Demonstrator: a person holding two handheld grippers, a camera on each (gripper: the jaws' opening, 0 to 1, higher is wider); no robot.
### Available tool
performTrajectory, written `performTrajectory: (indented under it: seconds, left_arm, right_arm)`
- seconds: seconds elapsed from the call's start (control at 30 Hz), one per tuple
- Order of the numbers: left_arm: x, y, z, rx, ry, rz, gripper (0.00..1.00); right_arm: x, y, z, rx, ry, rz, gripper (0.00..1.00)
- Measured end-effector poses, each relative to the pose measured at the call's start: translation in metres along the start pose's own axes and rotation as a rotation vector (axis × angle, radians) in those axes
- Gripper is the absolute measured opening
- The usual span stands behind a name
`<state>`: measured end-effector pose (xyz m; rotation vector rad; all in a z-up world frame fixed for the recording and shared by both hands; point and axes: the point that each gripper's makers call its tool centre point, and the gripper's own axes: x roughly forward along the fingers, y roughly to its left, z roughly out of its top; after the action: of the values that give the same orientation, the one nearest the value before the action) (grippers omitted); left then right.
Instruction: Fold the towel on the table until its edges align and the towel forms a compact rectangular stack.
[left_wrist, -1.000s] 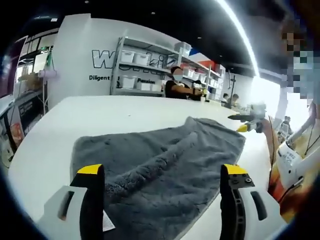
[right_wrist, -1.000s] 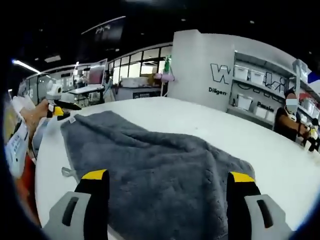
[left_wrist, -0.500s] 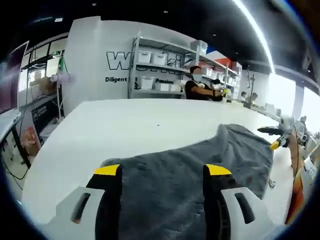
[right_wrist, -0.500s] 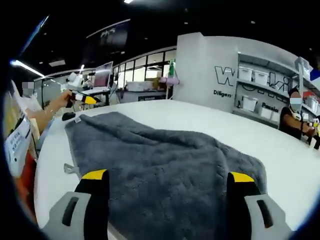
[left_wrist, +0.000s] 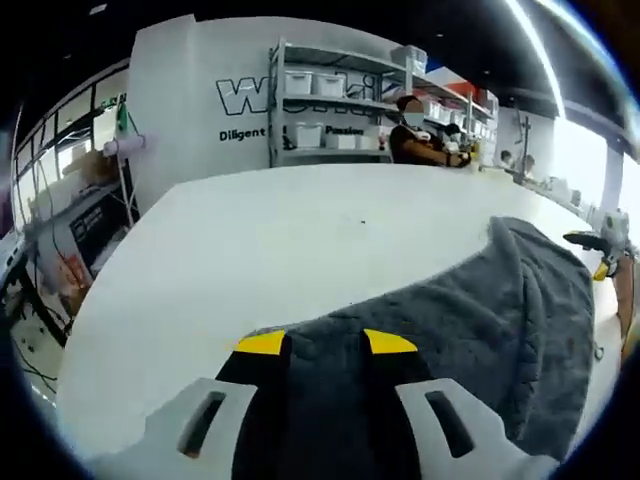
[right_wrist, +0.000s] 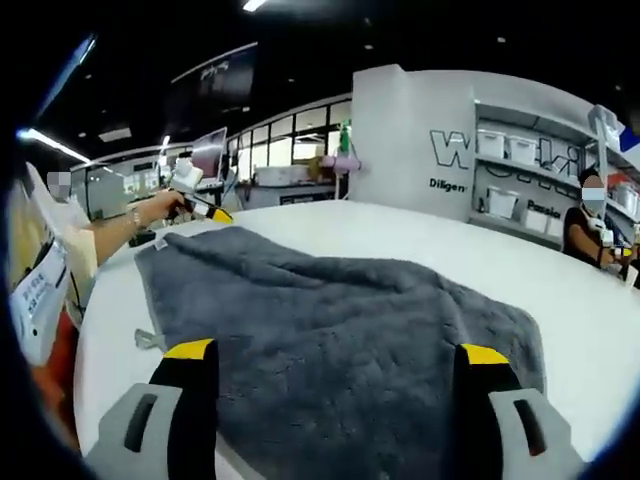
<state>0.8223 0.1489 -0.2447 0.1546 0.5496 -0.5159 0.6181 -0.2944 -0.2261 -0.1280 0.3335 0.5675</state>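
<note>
A dark grey towel (left_wrist: 480, 310) lies rumpled and spread on the white table (left_wrist: 250, 230). My left gripper (left_wrist: 325, 345) sits at the towel's near edge, its yellow-tipped jaws drawn close with grey fabric pinched between them. In the right gripper view the same towel (right_wrist: 330, 310) stretches away from me, and the left gripper (right_wrist: 200, 208), held in a hand, is at its far left corner. My right gripper (right_wrist: 337, 352) stands open, jaws wide apart over the towel's near edge. The right gripper (left_wrist: 603, 262) also appears at the towel's far right side.
White tabletop (right_wrist: 570, 300) extends beyond the towel on all sides. A small loop tag (right_wrist: 150, 340) sticks out from the towel's left edge. Shelves with bins (left_wrist: 330, 110) and a masked person (left_wrist: 415, 140) stand beyond the table. A person's arm (right_wrist: 110, 235) reaches in from the left.
My left jaws narrowed from wide open to close together on the towel's edge, and that camera swung toward the towel's corner. The right gripper stayed open and nearly still.
</note>
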Motion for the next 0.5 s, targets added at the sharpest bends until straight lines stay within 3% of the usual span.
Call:
performTrajectory:
  seconds: [0.23,0.3,0.37,0.5]
  left_arm:
    - [0.016,0.011,-0.02,0.012,0.056,0.024,0.21]
    - [0.016,0.014,-0.018,0.013,0.042,0.035,0.15]
    - [0.016,0.018,-0.017,0.012,0.033,0.054,0.04]
    - [0.019,0.022,-0.017,-0.008,0.013,0.071,0.03]
  right_arm:
    - [0.001,0.003,0.0,0.004,-0.004,0.011,0.99]
    - [0.001,0.002,0.0,0.006,-0.005,0.009,0.99]
    - [0.001,0.001,0.0,0.008,-0.004,0.006,0.99]
    - [0.0,0.001,0.0,0.011,-0.007,0.008,0.99]
